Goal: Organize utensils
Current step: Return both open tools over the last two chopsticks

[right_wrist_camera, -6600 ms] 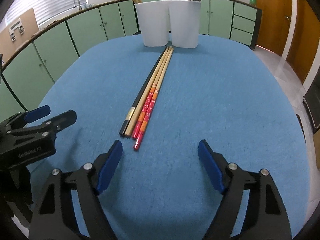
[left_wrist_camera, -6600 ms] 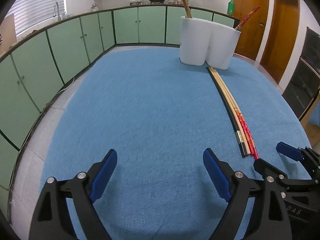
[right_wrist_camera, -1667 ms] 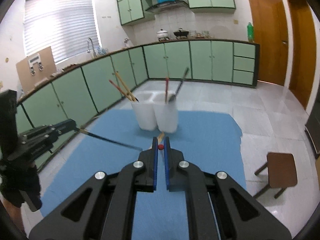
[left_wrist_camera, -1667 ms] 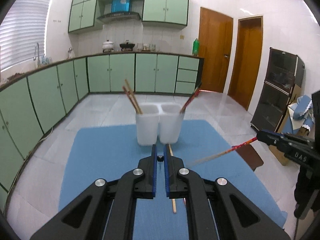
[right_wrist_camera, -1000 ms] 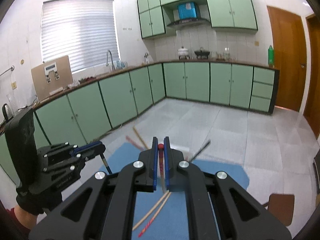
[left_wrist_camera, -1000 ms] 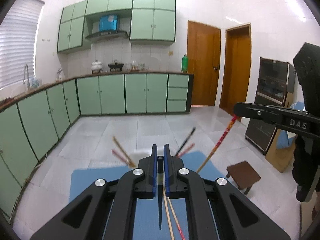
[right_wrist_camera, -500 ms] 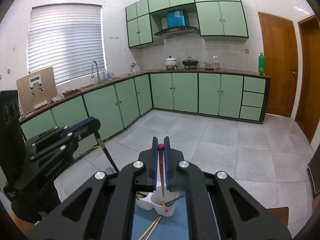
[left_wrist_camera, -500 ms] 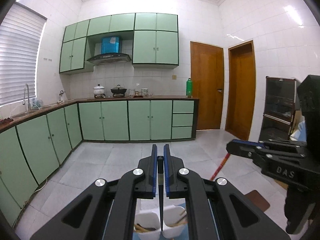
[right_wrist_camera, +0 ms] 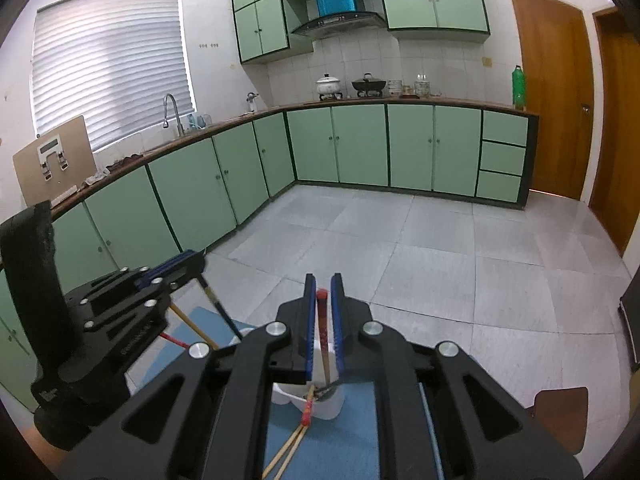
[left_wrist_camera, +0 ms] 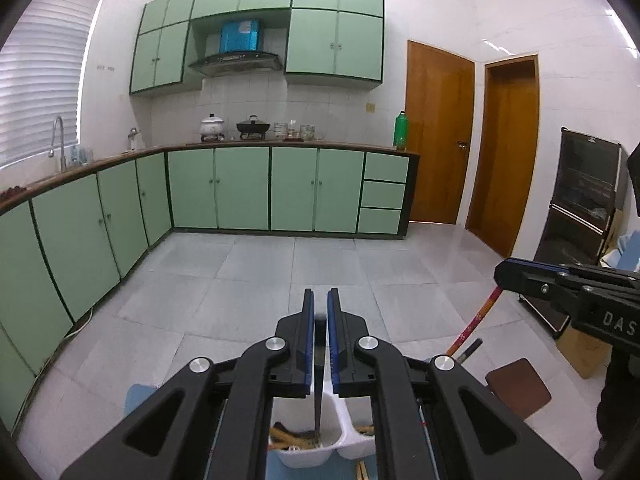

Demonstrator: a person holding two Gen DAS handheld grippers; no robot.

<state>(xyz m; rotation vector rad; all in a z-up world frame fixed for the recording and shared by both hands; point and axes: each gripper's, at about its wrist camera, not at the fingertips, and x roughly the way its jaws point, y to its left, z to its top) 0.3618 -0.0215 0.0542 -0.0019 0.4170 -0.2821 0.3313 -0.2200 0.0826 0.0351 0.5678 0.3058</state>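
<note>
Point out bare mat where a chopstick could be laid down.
Bare blue mat shows right of the two loose chopsticks, in front of the white holder. Leaning chopsticks cross the mat's far-left corner. The rest is hidden.

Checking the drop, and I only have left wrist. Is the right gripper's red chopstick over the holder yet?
Observer: Yes. The red chopstick hangs from the right gripper, pinched in its jaws, and its lower end is inside the right compartment of the white holder.
Operator: How many are loose on the mat?
Observer: Two chopsticks lie on the blue mat in front of the holder.
</note>
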